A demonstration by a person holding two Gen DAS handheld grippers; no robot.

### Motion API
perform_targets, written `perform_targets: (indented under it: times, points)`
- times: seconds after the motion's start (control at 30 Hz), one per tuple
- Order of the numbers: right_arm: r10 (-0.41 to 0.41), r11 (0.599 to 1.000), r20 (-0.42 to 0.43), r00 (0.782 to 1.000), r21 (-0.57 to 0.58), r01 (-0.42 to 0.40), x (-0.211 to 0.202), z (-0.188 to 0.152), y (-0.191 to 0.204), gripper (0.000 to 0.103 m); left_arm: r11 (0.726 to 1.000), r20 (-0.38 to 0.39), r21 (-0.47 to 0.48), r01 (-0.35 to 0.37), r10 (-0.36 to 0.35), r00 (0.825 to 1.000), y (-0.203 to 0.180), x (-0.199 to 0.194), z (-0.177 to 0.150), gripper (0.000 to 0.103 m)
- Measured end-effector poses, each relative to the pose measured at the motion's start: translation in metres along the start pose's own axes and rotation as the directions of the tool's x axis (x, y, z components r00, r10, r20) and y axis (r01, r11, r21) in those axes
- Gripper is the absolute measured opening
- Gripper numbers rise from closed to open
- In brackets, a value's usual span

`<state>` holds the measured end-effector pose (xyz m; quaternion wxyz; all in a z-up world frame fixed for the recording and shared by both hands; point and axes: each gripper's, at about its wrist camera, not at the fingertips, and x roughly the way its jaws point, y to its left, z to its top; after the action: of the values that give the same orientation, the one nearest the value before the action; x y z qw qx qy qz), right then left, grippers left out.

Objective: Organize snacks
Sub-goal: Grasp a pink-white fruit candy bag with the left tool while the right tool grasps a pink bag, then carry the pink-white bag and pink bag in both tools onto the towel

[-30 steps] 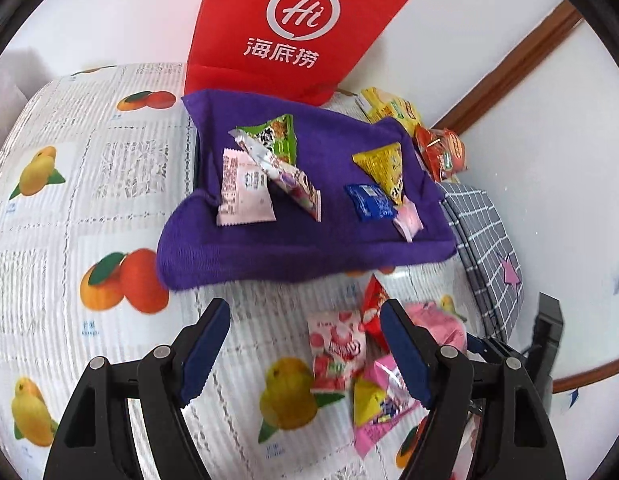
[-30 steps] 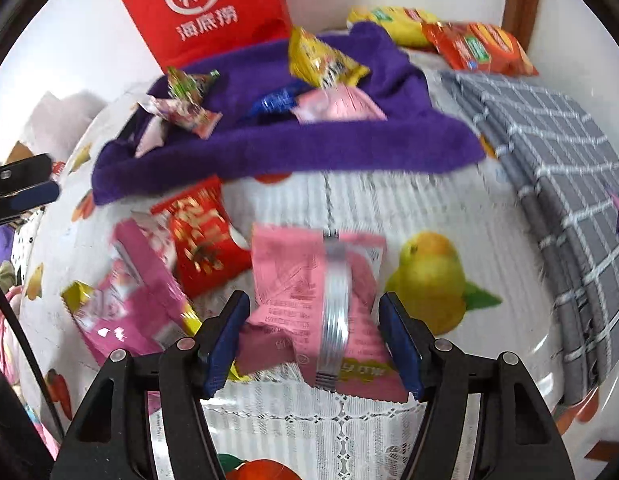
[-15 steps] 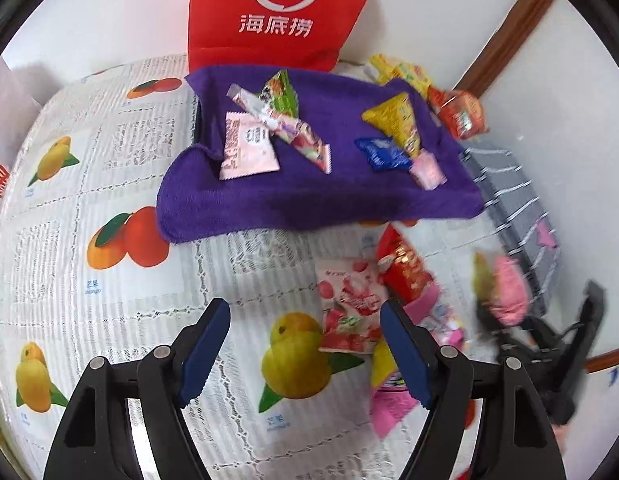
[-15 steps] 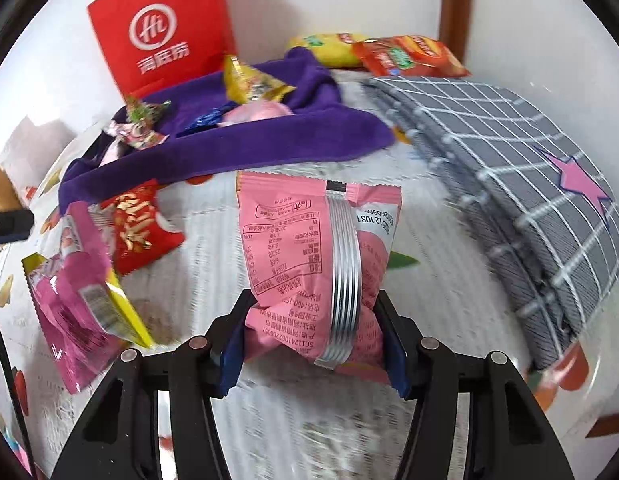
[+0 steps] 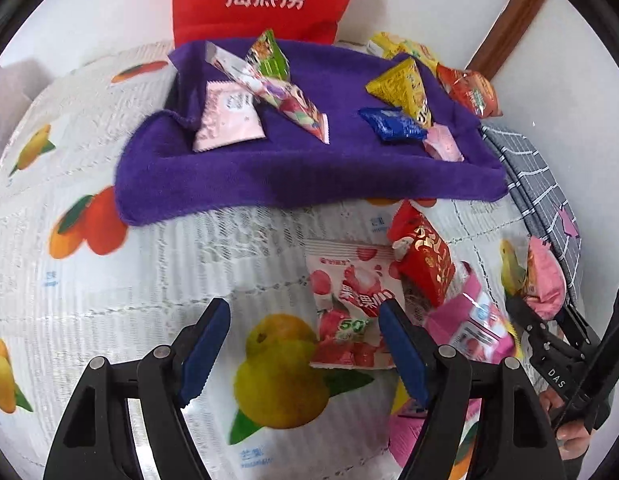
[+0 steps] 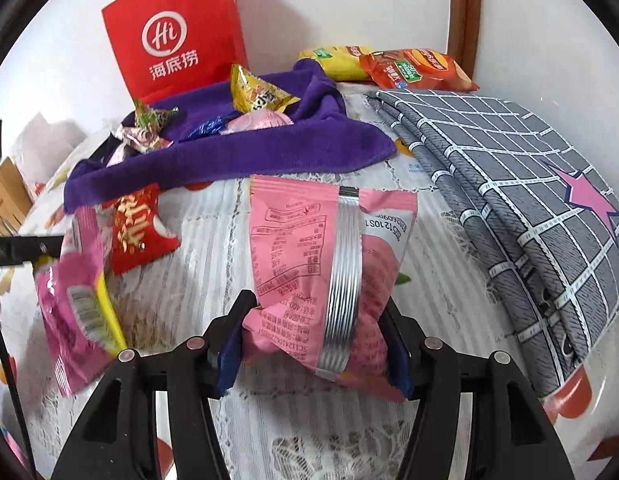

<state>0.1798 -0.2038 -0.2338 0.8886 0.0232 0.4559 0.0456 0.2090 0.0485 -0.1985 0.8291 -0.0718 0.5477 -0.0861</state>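
Fruit-printed tablecloth (image 6: 429,248) lay beneath; the right gripper (image 6: 313,344) clamped the puffy pink foil snack packet (image 6: 329,264), long axis pointing far — toward the purple towel (image 6: 237,156). The left gripper (image 5: 305,348) gaped wide, empty.

A white wall (image 6: 349,4) is seen behind, crossed by a brown wooden trim strip (image 6: 463,16). The table is covered by a white fruit-printed tablecloth (image 5: 109,292). A wooden crate-like object (image 6: 7,196) is glimpsed at far left, indistinctly.

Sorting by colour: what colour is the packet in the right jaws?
Pink packet with a silver seam, clearest in the right wrist view.
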Motion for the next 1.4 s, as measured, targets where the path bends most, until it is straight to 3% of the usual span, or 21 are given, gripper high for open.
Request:
perform_targets:
  times: [0.23,0.37,0.57,0.63,0.77,0.83,1.07,1.4]
  points:
    - [0.002,1.0,0.006,1.0,-0.019,-0.002,0.0,-0.001,0.001,0.061,0.997,0.0,0.055,-0.05,0.05,0.999,-0.021,0.01,-0.002,0.078]
    - [0.008,1.0,0.008,1.0,-0.012,-0.008,-0.001,-0.002,0.0,0.061,0.991,0.0,0.102,-0.082,0.083,0.997,-0.032,0.016,-0.003,0.086]
    - [-0.004,1.0,0.01,1.0,-0.013,0.004,-0.001,-0.002,0.002,0.061,0.977,0.002,0.161,-0.138,0.14,0.99,-0.039,0.019,-0.005,0.087]
    - [-0.001,1.0,0.01,1.0,-0.01,0.001,-0.001,-0.002,0.001,0.061,0.978,0.007,0.157,-0.141,0.142,0.99,-0.039,0.018,-0.005,0.083]
    - [0.003,1.0,0.012,1.0,-0.007,-0.003,-0.002,-0.003,0.0,0.061,0.975,0.021,0.15,-0.167,0.165,0.986,-0.033,0.013,-0.004,0.063]
    - [0.002,1.0,0.012,1.0,-0.007,-0.002,-0.002,-0.003,0.001,0.061,0.979,0.015,0.143,-0.147,0.146,0.989,-0.026,0.01,-0.002,0.06]
    - [0.01,1.0,0.018,1.0,0.01,-0.01,-0.004,-0.003,-0.002,0.06,0.979,-0.008,0.145,-0.144,0.146,0.989,-0.016,0.005,-0.003,0.057]
    - [0.043,0.998,0.001,0.999,0.047,-0.043,-0.014,0.002,-0.01,0.057,0.993,0.028,0.093,-0.076,0.073,0.997,-0.001,-0.019,0.001,0.057]
